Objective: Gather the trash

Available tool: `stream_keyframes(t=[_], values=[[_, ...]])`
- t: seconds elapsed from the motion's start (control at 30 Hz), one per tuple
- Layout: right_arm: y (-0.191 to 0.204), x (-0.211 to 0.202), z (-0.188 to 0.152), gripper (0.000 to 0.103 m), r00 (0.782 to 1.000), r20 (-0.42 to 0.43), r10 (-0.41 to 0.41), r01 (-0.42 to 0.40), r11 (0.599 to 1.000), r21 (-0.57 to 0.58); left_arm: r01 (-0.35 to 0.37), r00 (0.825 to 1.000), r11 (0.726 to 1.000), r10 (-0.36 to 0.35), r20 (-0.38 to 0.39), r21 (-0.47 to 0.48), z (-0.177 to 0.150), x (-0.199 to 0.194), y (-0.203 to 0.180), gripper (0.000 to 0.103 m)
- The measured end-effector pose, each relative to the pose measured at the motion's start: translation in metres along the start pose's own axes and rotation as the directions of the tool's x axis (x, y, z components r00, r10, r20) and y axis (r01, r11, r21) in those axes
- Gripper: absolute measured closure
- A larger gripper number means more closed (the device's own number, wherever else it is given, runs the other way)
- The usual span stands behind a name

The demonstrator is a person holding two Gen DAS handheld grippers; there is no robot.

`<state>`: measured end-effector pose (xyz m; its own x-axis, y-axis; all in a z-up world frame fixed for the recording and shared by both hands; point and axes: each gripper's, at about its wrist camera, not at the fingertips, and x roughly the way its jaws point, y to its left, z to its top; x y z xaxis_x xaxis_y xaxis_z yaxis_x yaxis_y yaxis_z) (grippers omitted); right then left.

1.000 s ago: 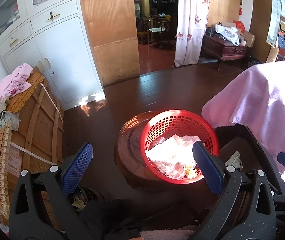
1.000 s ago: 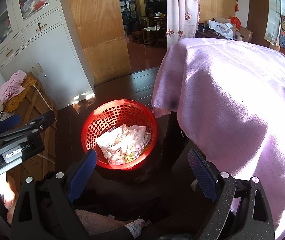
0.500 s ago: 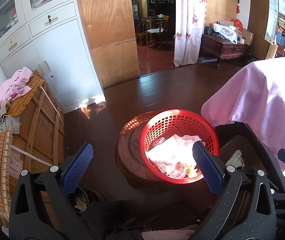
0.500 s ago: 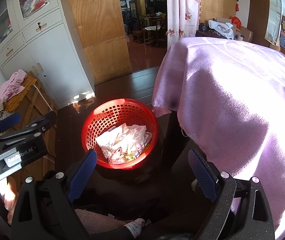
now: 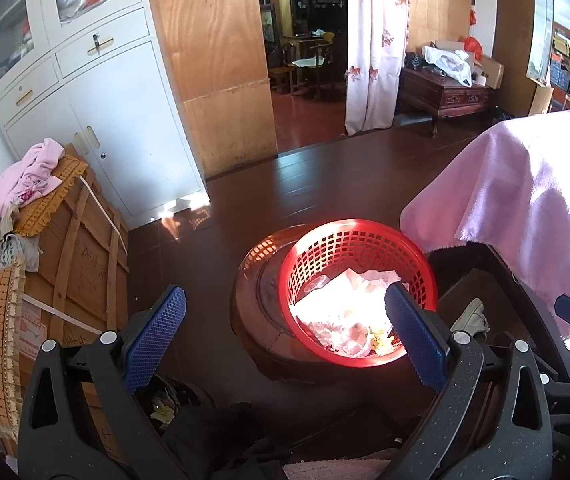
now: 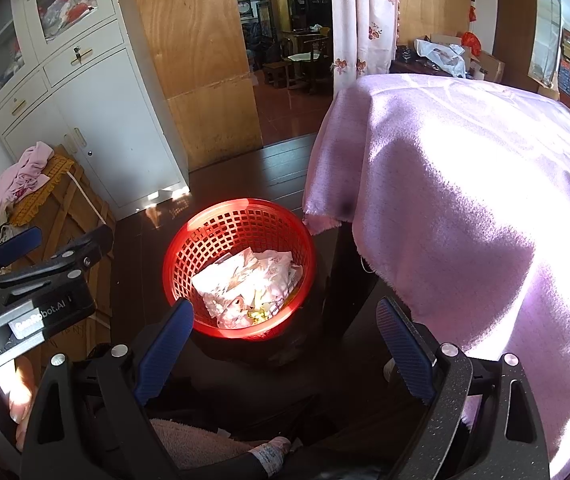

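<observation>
Clearly legible on the side of the left tongs point(image 6: 33, 276): "GenRobot.AI" in white. Both left tongs point(image 5: 285, 330) and right tongs point(image 6: 285, 346) spread wide, gripping nothing, hanging above a red mesh basket point(image 6: 189, 256) of crumpled paper trash point(image 6: 245, 280) set on a dark round stool point(image 5: 261, 320). Close on the right, a tabletop under a pink cloth point(image 6: 465, 200); off left, a wooden crate point(image 5: 81, 256) and white cabinet point(image 5: 117, 128).

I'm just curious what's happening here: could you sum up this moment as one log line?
left tool: open, empty | right tool: open, empty | red basket: on round wooden stool, holds crumpled paper trash | pink cloth: bare
</observation>
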<state>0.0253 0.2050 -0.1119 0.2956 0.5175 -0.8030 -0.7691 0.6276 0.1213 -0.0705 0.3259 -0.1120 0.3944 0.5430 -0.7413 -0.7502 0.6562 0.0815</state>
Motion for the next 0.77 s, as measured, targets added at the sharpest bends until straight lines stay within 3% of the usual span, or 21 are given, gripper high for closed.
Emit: stream_keyframes(t=[0.77], values=[[-0.0029,-0.0001,-0.0007,0.012,1.000,0.003,0.007,-0.007,1.000,0.018,0.008,1.000,0.999,-0.008,-0.001,0.045,-0.0004,0.0027,-0.0080,0.007]])
